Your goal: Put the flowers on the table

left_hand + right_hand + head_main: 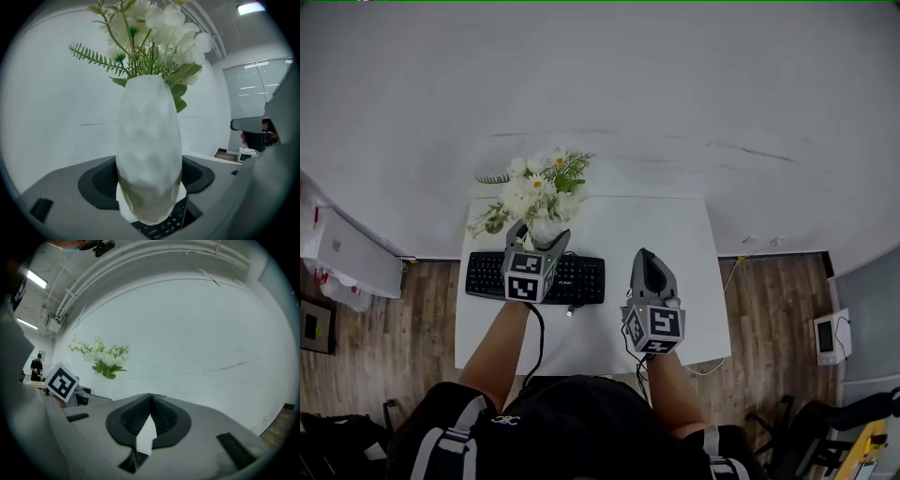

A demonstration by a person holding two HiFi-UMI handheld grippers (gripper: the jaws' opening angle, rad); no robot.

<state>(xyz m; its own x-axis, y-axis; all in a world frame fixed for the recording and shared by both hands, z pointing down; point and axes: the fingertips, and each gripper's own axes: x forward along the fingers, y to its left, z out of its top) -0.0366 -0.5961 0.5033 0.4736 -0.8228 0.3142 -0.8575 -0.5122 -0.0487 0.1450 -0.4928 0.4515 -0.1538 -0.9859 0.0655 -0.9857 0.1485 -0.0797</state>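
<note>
A white faceted vase [149, 150] with white flowers and green fern [154, 33] sits between the jaws of my left gripper [149, 180], whose pads press on its sides. In the head view the left gripper [539, 234] holds the vase [546, 229] over the far edge of the keyboard, and the flowers [539, 187] reach toward the wall. The vase's bottom hangs above the keys [161, 228]. My right gripper [643, 255] is shut and empty over the white table [675, 234], to the right of the vase. The right gripper view shows its tips [151, 396] together and the flowers [104, 357] at the left.
A black keyboard [581, 279] with a cable lies at the table's left middle. A white wall stands right behind the table. Wooden floor flanks it, with a white shelf [352, 253] at the left and a small white device [830, 336] at the right.
</note>
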